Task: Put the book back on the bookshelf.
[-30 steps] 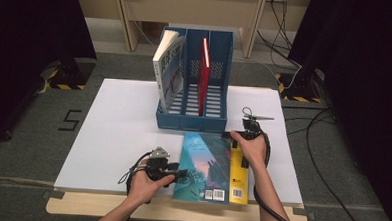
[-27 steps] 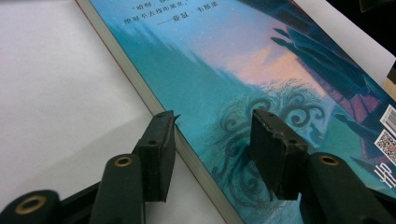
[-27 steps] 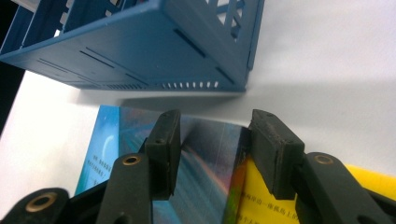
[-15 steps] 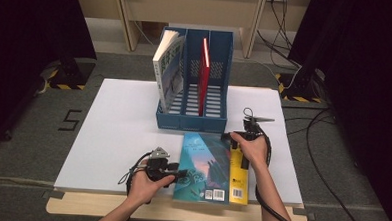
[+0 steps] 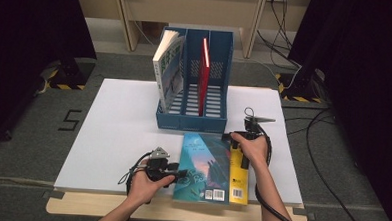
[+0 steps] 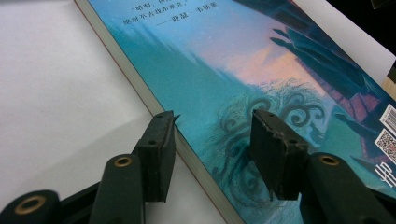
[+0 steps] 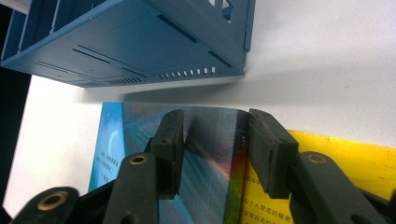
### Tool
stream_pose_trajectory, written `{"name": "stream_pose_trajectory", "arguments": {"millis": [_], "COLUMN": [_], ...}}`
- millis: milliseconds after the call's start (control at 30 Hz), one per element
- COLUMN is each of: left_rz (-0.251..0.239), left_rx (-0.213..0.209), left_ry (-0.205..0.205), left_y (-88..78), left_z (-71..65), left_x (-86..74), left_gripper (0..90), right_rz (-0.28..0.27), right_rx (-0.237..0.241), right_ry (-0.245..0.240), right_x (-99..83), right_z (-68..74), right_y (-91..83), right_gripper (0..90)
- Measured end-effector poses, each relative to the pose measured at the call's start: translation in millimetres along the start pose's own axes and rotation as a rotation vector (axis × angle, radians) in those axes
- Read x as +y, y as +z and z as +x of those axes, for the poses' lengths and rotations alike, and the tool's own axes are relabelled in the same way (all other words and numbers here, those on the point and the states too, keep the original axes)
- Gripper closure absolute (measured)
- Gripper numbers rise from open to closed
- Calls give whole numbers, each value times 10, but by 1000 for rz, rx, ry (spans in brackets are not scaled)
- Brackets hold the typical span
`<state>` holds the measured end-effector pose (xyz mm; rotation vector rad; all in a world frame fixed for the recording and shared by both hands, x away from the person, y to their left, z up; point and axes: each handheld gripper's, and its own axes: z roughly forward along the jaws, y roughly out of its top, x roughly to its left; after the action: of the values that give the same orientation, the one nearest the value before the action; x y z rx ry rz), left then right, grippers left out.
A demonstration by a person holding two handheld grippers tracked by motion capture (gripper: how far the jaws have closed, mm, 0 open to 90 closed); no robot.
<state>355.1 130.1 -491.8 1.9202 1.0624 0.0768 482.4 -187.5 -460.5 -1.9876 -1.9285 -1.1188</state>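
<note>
Left hand-held gripper [image 5: 181,173]: at about 7 o'clock on the desk, jaws parted, straddling the left long edge of the teal book; in the left gripper view [image 6: 212,133] one pad sits on the white desk top just off the page edge, the other over the cover's swirl pattern; no squeeze on the book can be seen.
Right hand-held gripper [image 5: 229,137]: at about 4 o'clock, at the book's far right corner; in the right gripper view [image 7: 215,128] its jaws have just been closing, with the spine edge of the teal cover between them; whether the pads press on it I cannot tell.
Teal book [image 5: 204,166]: lying flat, back cover up, near the front edge of the desk at about 6 o'clock, barcodes toward the person.
Yellow book [image 5: 238,180]: under the teal one, a strip of it showing along the right side.
File rack [image 5: 191,121]: blue, three slots, at 12 o'clock of the teal book, close beyond it.
Leaning book [image 5: 168,72]: in the rack's left slot, tilted left.
Red book [image 5: 204,76]: upright against the divider between the middle and right slots.
Desk [image 5: 118,122]: white top, pale wood strip at the front.
</note>
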Motion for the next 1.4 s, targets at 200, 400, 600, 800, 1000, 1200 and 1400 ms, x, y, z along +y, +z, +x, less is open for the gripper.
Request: {"name": "stream_pose_trajectory", "arguments": {"millis": [200, 400, 600, 800, 1000, 1200, 1400], "left_rz": [1, -2, 3, -3, -6, -5, -5], "left_rx": [1, 8, 5, 8, 12, 12, 12], "left_ry": [3, 9, 10, 14, 14, 15, 15], "left_y": [-14, -23, -26, -26, -29, -31, -35], "left_z": [3, -4, 1, -4, -7, -7, -6], "left_x": [-10, -22, -18, -26, -32, -33, -33], "left_gripper": [497, 496, 496, 496, 496, 496, 496], "right_rz": [-5, -11, -7, 3, 40, 54, 119], "right_rx": [49, 77, 74, 71, 81, 106, 125], "right_ry": [17, 34, 11, -7, -6, 10, -6], "right_x": [25, 40, 51, 59, 41, 31, 14], "right_z": [-27, 7, 35, 29, 5, -29, -14], "right_y": [-67, -110, -133, -129, -108, -88, -32], "right_gripper": [667, 692, 690, 680, 657, 651, 619]}}
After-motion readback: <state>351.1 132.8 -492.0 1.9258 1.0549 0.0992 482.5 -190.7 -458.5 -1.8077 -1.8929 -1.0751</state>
